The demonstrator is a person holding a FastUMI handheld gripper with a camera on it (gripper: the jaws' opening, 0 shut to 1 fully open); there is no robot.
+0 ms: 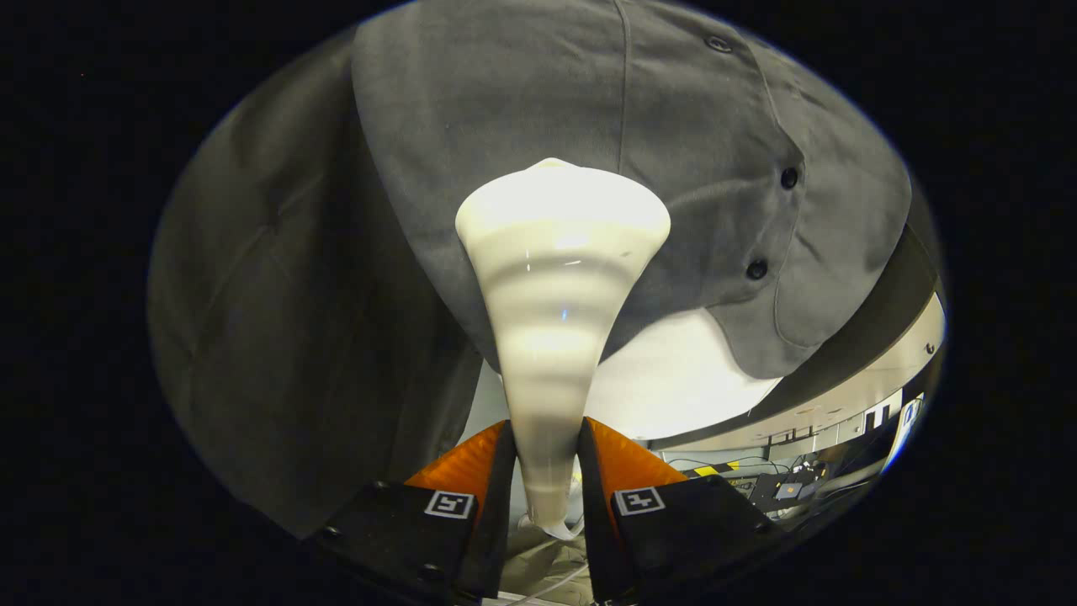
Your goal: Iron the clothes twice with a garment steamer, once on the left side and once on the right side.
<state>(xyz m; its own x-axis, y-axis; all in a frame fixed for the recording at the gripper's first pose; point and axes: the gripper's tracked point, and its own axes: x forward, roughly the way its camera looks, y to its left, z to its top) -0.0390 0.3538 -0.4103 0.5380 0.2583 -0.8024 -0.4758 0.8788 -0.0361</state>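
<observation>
Gripper view: nearest the camera, the gripper (545, 471) has its fingers (471, 475) drawn in to a narrow gap, both pressing on the slim handle end of the garment steamer (559, 278). The steamer runs forward from between them and flares into a broad head. Holding it low on the handle likely lets the head reach out and lie flat to the cloth. Beyond, the head sits against or just short of the grey shirt (522, 109); contact cannot be told. The shirt hangs upright, its buttoned placket (787, 181) off to one side of the head, its hem ending just past the steamer. Further off is a pale surface (681, 383) and some distant clutter.
</observation>
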